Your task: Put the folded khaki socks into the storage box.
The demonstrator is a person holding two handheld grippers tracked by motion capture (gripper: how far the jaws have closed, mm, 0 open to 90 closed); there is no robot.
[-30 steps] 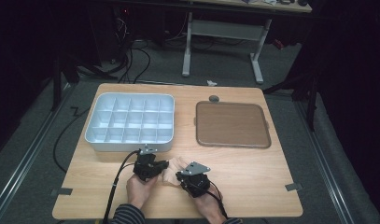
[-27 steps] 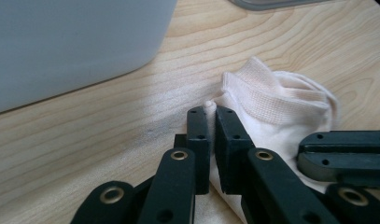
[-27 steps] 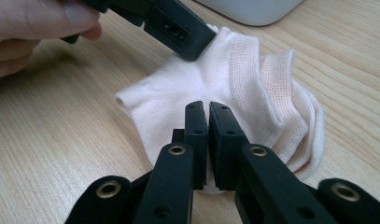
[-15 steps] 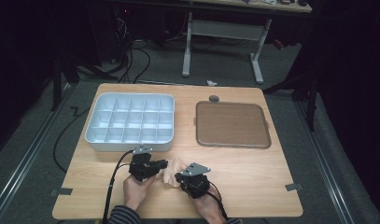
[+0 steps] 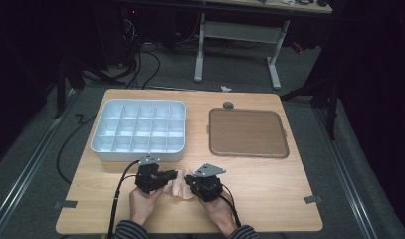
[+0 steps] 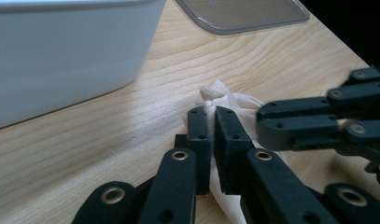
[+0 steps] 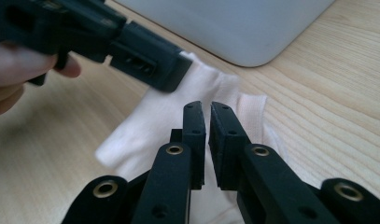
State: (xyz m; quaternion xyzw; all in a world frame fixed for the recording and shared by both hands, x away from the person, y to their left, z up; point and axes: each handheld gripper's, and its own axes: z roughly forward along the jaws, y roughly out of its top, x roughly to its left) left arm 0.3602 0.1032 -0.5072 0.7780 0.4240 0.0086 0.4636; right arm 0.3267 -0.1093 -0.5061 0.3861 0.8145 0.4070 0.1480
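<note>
From the high view, a person's two hands come in at the near edge of the wooden desk, each holding a black tool. The left tool and the right tool point at each other over a small pale cloth lying on the desk between them. Behind them sits a white compartment tray on the left and a flat brown lid on the right, with a small dark round object just beyond the lid.

In the left gripper view, the left tool is clamped on a bunched fold of the white cloth, which pokes up past the tips of its jaws. The right tool reaches in from the right, just beside it. The white tray's wall stands close by on the left, the clear-looking lid farther off.

In the right gripper view, the right tool has its jaws drawn nearly together with a thin slit between them, over the cloth; I cannot tell whether any fabric is caught in them. The left tool comes in from the upper left, its tip on the cloth's far edge, with the tray's corner behind
</note>
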